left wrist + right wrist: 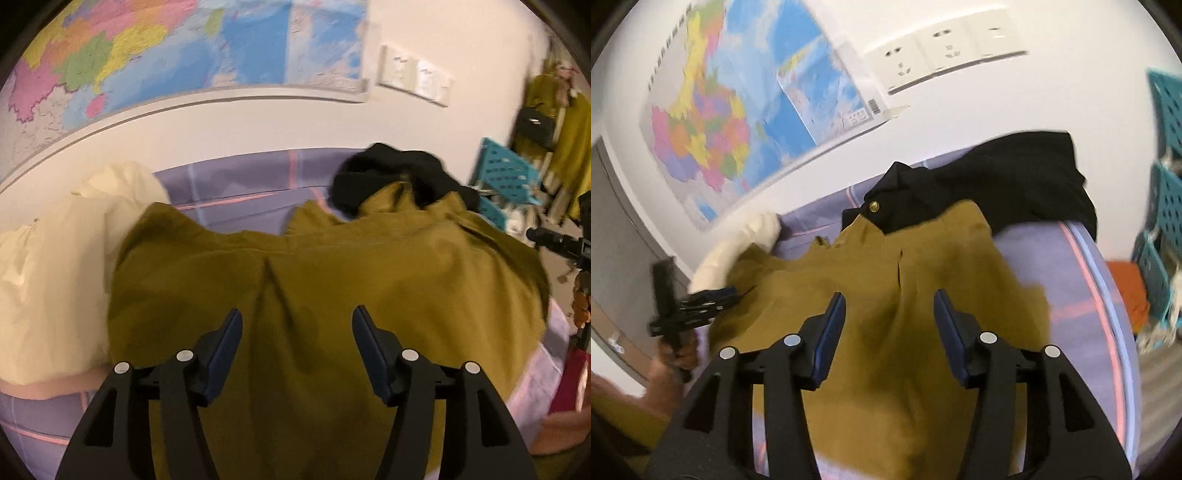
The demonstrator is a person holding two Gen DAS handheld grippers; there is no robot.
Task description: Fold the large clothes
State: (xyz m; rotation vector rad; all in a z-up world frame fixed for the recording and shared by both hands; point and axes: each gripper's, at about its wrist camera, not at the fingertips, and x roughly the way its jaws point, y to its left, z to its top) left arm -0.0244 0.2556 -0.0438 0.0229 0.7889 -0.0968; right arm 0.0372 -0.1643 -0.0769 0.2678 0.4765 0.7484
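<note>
An olive-mustard garment [332, 288] lies spread on a purple bed sheet [236, 184]; it also shows in the right wrist view [886, 295]. My left gripper [297, 321] hovers open over its middle, holding nothing. My right gripper [889, 302] is open and empty above the same garment. The left gripper also shows at the left of the right wrist view [713, 299], near the garment's left edge. A black garment with a gold button [979, 184] lies at the far end, partly over the olive one.
A cream garment [55, 266] is heaped at the left of the bed. The wall behind carries a coloured map [147, 55] and sockets [945, 48]. Teal plastic crates [1167, 184] stand to the right, beyond the bed's edge [1108, 295].
</note>
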